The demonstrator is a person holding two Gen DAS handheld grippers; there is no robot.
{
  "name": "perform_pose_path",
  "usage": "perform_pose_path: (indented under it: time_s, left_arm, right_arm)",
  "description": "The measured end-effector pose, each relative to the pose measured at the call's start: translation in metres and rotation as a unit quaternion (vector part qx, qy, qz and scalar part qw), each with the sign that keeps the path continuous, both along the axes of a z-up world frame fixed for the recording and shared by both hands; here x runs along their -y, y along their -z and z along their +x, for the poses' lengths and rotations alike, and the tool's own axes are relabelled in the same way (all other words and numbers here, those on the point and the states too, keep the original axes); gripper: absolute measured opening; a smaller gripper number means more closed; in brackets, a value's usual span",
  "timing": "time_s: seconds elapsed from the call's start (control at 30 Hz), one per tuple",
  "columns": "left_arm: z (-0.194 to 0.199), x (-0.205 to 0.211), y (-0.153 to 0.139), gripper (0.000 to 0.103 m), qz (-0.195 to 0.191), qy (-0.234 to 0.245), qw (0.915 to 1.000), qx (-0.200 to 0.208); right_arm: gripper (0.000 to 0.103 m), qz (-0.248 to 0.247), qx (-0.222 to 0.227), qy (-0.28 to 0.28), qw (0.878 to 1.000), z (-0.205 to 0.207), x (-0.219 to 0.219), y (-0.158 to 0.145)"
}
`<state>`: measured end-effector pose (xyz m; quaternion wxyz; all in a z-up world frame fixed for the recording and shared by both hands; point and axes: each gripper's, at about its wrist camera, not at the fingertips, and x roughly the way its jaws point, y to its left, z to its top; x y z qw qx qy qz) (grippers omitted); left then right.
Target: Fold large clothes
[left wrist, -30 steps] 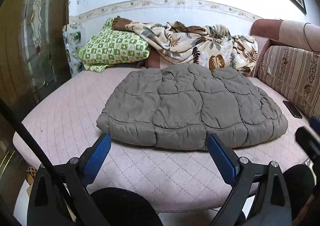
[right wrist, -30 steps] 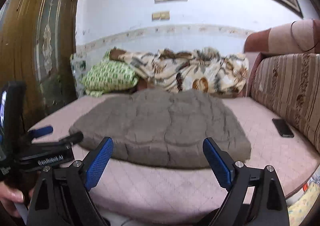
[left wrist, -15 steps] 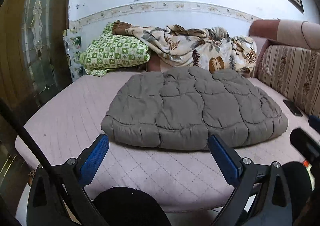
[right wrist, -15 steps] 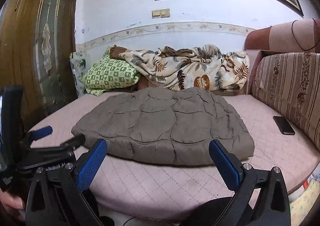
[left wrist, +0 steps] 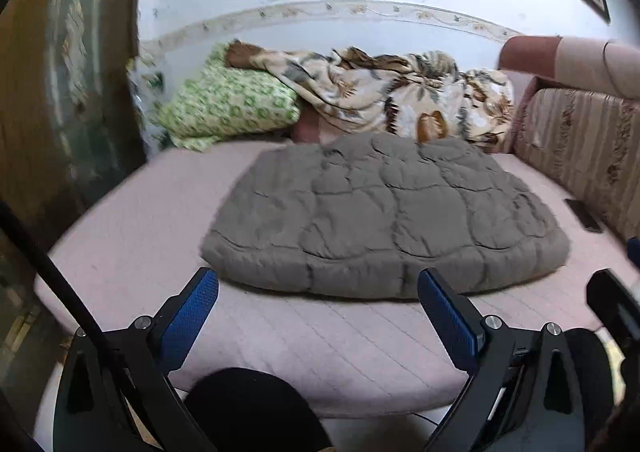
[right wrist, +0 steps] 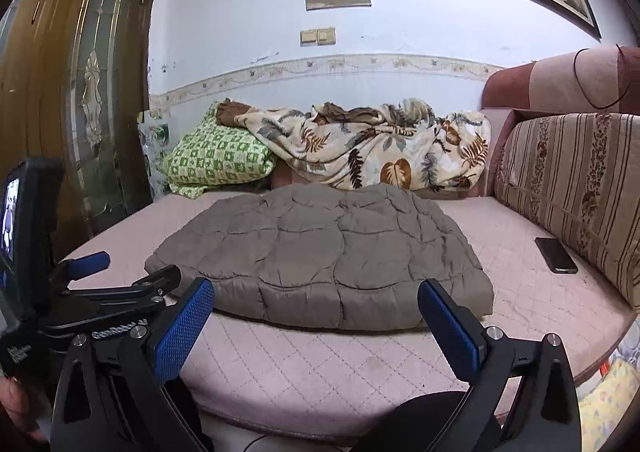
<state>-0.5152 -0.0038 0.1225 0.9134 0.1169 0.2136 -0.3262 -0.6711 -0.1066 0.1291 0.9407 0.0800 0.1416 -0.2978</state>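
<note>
A: Where is the piece we are meant to fold?

B: The grey quilted jacket [right wrist: 320,256] lies flat on the pink mattress [right wrist: 320,364], folded into a thick pad, its near edge just ahead of us and its far edge near the leaf-print blanket [right wrist: 372,147] heaped against the wall.

A: And our tools?

B: Our right gripper [right wrist: 316,316] hangs above the mattress short of the jacket's near edge. Its jaws have just been opening and now stand spread wide, with nothing between the blue pads [right wrist: 184,328]. Our left gripper [left wrist: 318,312] is spread wide too and holds nothing; it sits in front of the jacket as well, apart from it. In the right wrist view we see it low on the left, beside the right one.

A: What else is around us?

B: A green checked pillow [right wrist: 216,159] rests at the back left, partly under the blanket. A dark phone [right wrist: 556,254] lies on the mattress at the right, just beside the striped cushion [right wrist: 576,187]. A wooden door [right wrist: 68,91] with glass stands at the left. The left wrist view is somewhat blurred.
</note>
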Motion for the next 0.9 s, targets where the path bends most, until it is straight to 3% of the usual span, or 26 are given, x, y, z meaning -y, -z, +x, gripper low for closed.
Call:
perform_pose_path:
  time_s: [0.2,0.4,0.9]
  left_arm:
    - [-0.002,0.01,0.008,0.1,0.043,0.005,0.999,0.009]
    - [0.007,0.023,0.021,0.1,0.09,0.019,0.9957,-0.013]
    - [0.019,0.03,0.037,0.1,0.114,0.021,0.9926,-0.035]
  right_arm:
    - [0.103,0.004,-0.011,-0.003,1.0,0.007,0.002,0.005]
    - [0.103,0.018,-0.019,0.003,1.0,0.011,0.01,0.013]
    - [0.103,0.051,-0.033,0.015,0.998,0.015,0.033,0.029]
